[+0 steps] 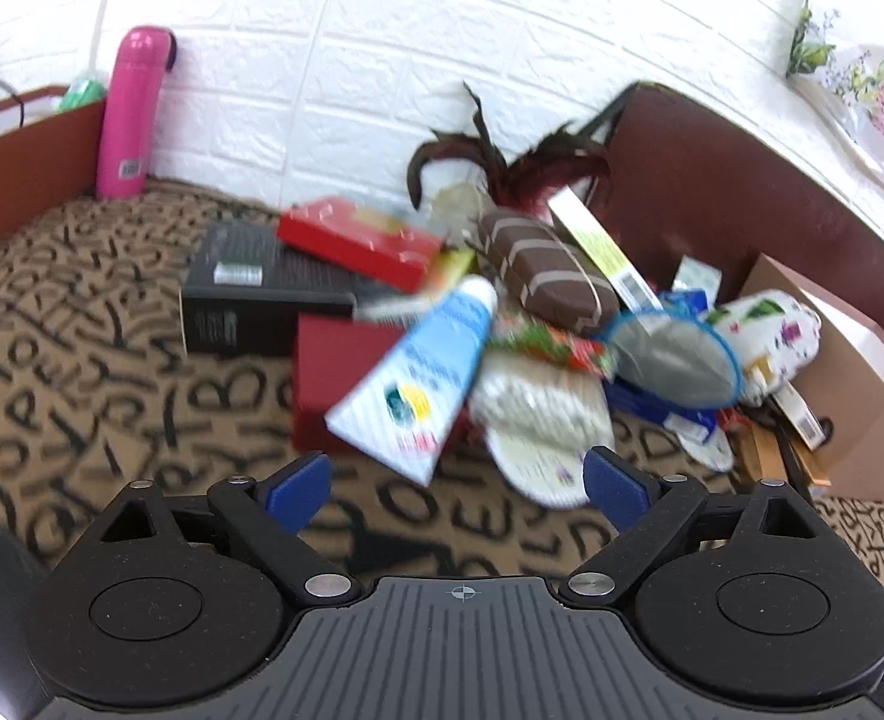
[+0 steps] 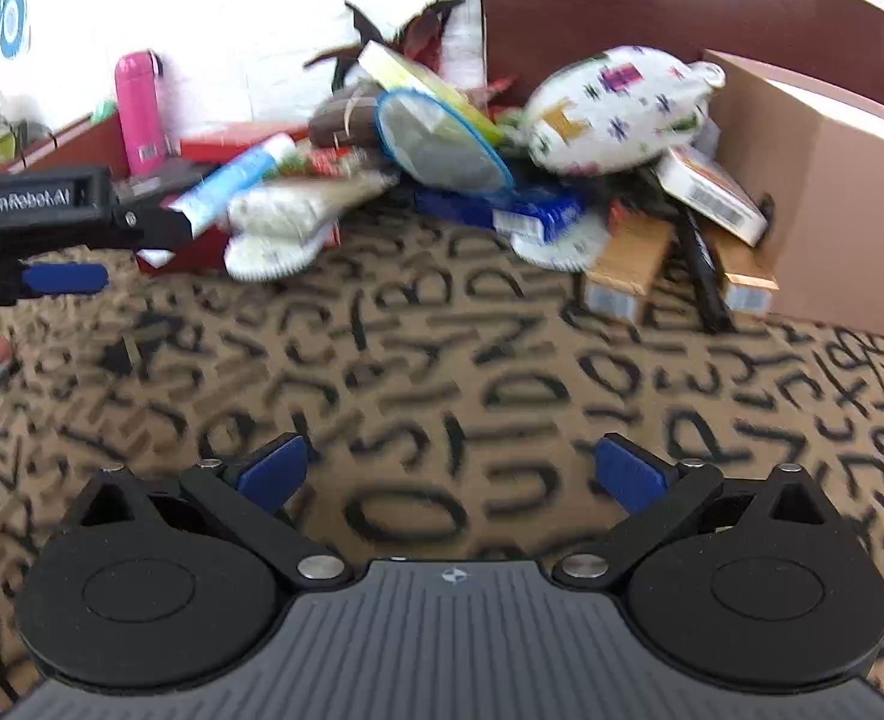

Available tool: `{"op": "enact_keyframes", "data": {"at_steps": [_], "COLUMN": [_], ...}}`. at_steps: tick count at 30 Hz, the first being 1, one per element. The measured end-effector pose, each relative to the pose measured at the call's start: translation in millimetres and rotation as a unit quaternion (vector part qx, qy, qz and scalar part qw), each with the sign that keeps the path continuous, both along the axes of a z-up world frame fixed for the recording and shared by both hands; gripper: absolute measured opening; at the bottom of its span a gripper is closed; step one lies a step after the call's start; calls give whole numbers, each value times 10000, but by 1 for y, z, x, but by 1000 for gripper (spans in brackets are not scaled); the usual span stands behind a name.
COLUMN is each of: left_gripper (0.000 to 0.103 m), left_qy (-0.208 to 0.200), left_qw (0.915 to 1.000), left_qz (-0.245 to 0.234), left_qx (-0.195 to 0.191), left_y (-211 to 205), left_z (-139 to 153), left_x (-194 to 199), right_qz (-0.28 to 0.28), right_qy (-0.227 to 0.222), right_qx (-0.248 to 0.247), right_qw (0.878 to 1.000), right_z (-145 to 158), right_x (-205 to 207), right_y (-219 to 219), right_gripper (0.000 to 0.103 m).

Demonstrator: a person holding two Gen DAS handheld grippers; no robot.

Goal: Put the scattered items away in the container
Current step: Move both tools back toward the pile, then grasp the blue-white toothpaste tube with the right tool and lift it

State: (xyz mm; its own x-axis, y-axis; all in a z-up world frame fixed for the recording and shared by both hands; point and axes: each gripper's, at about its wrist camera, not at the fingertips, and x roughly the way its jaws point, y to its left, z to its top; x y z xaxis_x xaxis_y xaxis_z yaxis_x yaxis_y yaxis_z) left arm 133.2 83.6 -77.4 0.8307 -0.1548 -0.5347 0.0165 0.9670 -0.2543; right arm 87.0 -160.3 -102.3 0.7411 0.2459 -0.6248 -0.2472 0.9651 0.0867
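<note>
A heap of scattered items lies on the letter-patterned cloth: a blue-white tube [image 1: 423, 372], a red box [image 1: 351, 240], a black box [image 1: 243, 294], a brown striped case [image 1: 550, 270], a blue-rimmed mesh strainer [image 1: 676, 360], a white patterned pouch [image 1: 766, 336]. A cardboard box [image 1: 862, 396] stands at the right, a brown tray [image 1: 27, 180] at the far left. My left gripper [image 1: 457, 480] is open just in front of the tube. My right gripper [image 2: 451, 471] is open above bare cloth. The heap also shows in the right wrist view, with the pouch [image 2: 616, 108] and strainer [image 2: 442, 144].
A pink bottle [image 1: 132, 114] stands against the white brick wall. A dark red board [image 1: 742, 192] rises behind the heap. The left gripper's body [image 2: 39, 210] shows at the left edge of the right wrist view. Patterned cloth [image 2: 442, 372] stretches before the heap.
</note>
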Motion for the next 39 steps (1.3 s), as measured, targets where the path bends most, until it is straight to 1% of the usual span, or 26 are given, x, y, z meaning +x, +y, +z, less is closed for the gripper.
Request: {"op": "enact_keyframes", "data": {"at_steps": [3,5,8,9,11,13,14,16,19,20,21,22,23,25,26,31,35,36,38,39], "left_gripper": [91,88,79,75,71,64,63,52,49,47,39,39,40,41,41,55,54,52,33,24], "left_qy": [-30,-20,87,145,140,103,94,99,75,65,52,42,42,37,51,-16,-40,-22,13,24], "left_qw": [10000,10000,9999,9998,9997,9995,9993,9990,9986,9983,9984,9986,9988,9991,9991,9985,9983,9982,9984,9984], "left_qz": [-37,-46,-62,-103,-174,-267,-306,-394,-508,-558,-531,-510,-483,-377,-363,-471,-547,-584,-562,-557], "left_qx": [57,35,-13,-26,52,157,185,180,147,169,194,145,37,-164,-195,-279,-195,-161,-38,-5], "left_y": [10,17,28,31,32,31,31,32,34,34,34,37,40,48,51,54,52,51,47,46], "left_z": [6,8,6,4,1,0,0,-1,-3,-3,-4,-5,-6,-6,-6,-6,-7,-6,-6,-6], "left_x": [13,23,38,43,50,54,56,58,55,53,50,49,49,48,47,37,36,37,38,37], "right_qz": [-4,24,76,117,215,320,405,552,724,784,845,908,943,935,944,1082,1031,1046,1129,1116], "right_qy": [-280,-485,-629,-641,-629,-541,-486,-338,-194,-174,-160,-147,-133,-75,-55,-29,205,280,363,331], "right_qx": [143,169,264,361,650,930,1079,1275,1278,1251,1217,1185,1156,1090,1094,1010,1149,1164,1066,975], "right_qw": [9995,9987,9976,9972,9957,9937,9921,9897,9890,9889,9888,9887,9887,9896,9895,9890,9878,9873,9872,9884], "right_z": [15,26,40,43,48,51,52,53,52,51,51,51,51,50,50,49,41,40,37,36], "right_x": [14,25,44,50,60,67,72,83,95,98,102,105,107,114,117,122,135,139,143,142], "right_y": [9,17,27,30,35,41,44,53,70,76,82,89,93,101,104,118,127,131,140,144], "right_gripper": [97,93,90,89,84,83,80,77,68,67,66,63,56,51,50,50,50,50,55,54]}}
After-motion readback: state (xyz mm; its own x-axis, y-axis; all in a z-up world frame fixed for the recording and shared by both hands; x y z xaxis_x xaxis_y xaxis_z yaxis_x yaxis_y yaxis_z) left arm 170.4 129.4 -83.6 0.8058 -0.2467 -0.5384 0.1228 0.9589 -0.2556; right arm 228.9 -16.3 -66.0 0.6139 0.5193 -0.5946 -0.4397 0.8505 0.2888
